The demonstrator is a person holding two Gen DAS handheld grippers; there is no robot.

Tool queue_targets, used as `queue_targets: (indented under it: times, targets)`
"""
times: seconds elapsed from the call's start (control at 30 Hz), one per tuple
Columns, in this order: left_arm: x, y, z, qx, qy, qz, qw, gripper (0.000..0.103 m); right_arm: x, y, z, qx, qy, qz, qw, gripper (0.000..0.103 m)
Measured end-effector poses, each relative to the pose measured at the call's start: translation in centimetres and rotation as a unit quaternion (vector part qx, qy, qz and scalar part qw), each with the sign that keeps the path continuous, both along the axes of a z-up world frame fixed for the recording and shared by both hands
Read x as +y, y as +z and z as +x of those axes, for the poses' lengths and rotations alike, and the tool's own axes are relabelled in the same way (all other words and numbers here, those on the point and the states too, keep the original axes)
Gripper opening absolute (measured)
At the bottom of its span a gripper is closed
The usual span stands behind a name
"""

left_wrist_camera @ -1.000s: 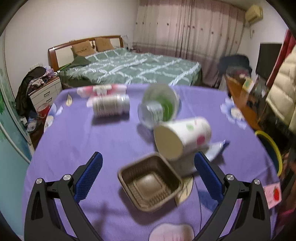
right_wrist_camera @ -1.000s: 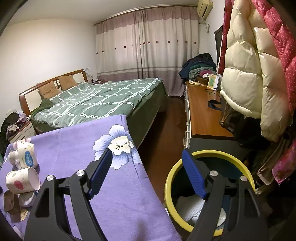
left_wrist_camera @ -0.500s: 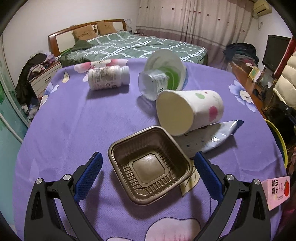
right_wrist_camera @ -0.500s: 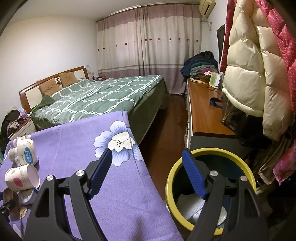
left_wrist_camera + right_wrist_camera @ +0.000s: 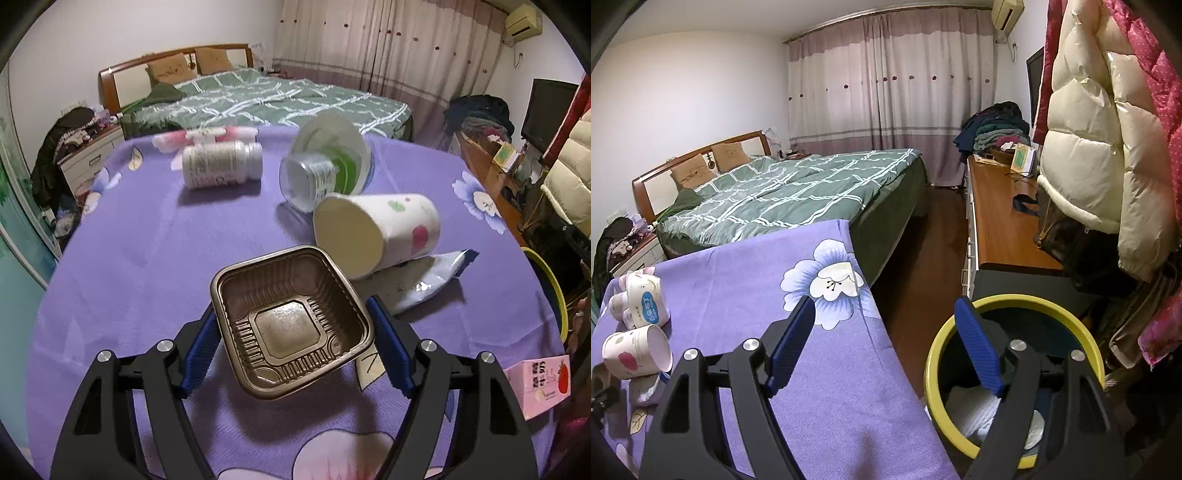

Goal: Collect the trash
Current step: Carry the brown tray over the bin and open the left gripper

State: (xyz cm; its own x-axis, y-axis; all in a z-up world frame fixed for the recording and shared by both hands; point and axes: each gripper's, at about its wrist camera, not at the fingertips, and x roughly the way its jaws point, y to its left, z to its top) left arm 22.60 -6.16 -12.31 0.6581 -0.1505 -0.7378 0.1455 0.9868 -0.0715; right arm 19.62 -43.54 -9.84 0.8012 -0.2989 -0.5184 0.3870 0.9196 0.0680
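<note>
In the left wrist view, my left gripper [image 5: 293, 336] is shut on a brown plastic tray [image 5: 290, 321], its blue pads against the tray's two sides just above the purple tablecloth [image 5: 147, 251]. Behind it lie a spotted paper cup [image 5: 376, 232] on its side, a silver-blue wrapper [image 5: 424, 280], a clear tub with a green lid [image 5: 325, 173] and a white pill bottle [image 5: 218, 164]. In the right wrist view, my right gripper [image 5: 884, 345] is open and empty, between the table edge and a yellow-rimmed bin [image 5: 1015, 306].
A pink carton [image 5: 543, 384] lies at the table's right edge. The bin's rim [image 5: 550, 284] shows right of the table. Paper cups [image 5: 639, 332] lie at the left of the right wrist view. A bed [image 5: 790, 199], wooden dresser [image 5: 1004, 229] and hanging coats [image 5: 1100, 147] surround.
My left gripper moved forward over the brown tray and closed its fingers on the tray's sides. My right gripper stayed open and nearly still.
</note>
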Motion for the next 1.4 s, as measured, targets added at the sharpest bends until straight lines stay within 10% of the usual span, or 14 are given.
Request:
queue_targets:
  times: [0.53, 0.97, 1.4]
  targets:
    - [-6.4, 6.7, -5.1, -0.050, -0.091, -0.013, 0.9945, 0.076, -3.3, 1.3, -5.0, -0.004, -0.011, 0.005, 1.000, 0.074]
    - [-27.2, 6.8, -5.7, -0.015, -0.261, -0.026, 0.9650, 0.076, -11.8, 2.0, -14.7, -0.009, -0.094, -0.015, 0.995, 0.077]
    - [-42.6, 3.0, -4.1, 0.023, -0.305, 0.003, 0.9520, 0.078, -17.5, -0.1, -18.8, 0.002, -0.135, 0.017, 0.991, 0.077]
